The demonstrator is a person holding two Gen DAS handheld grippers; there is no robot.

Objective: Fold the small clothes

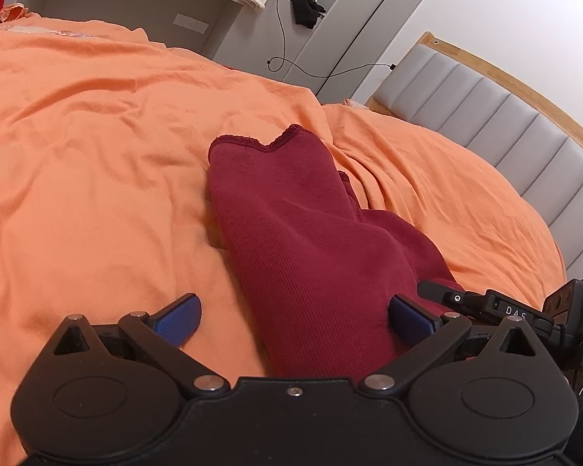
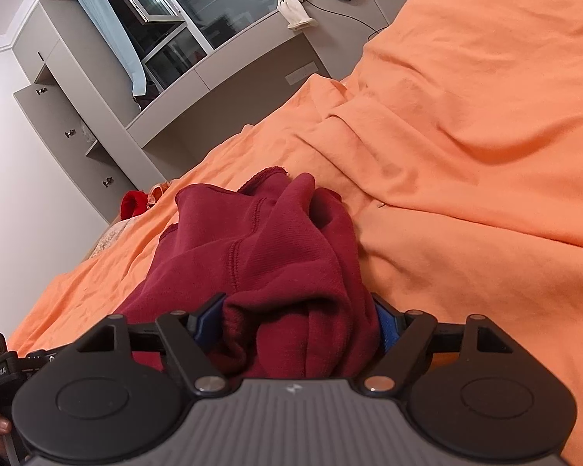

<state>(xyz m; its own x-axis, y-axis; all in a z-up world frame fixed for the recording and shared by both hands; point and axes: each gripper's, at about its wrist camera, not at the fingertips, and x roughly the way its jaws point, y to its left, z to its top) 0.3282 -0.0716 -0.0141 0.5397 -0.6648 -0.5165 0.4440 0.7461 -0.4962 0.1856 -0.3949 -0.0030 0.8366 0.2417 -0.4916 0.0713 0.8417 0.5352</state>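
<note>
Both grippers' jaws wide: left gripper (image 1: 294, 320) straddles maroon garment (image 1: 291, 233), right gripper (image 2: 297, 324) w/ bunched cloth between, on orange bedsheet (image 1: 97, 136).

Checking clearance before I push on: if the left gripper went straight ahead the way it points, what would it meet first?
Most likely the maroon garment: it already lies between the left gripper's open fingers and runs ahead along its line. Beyond it is the orange sheet.
</note>
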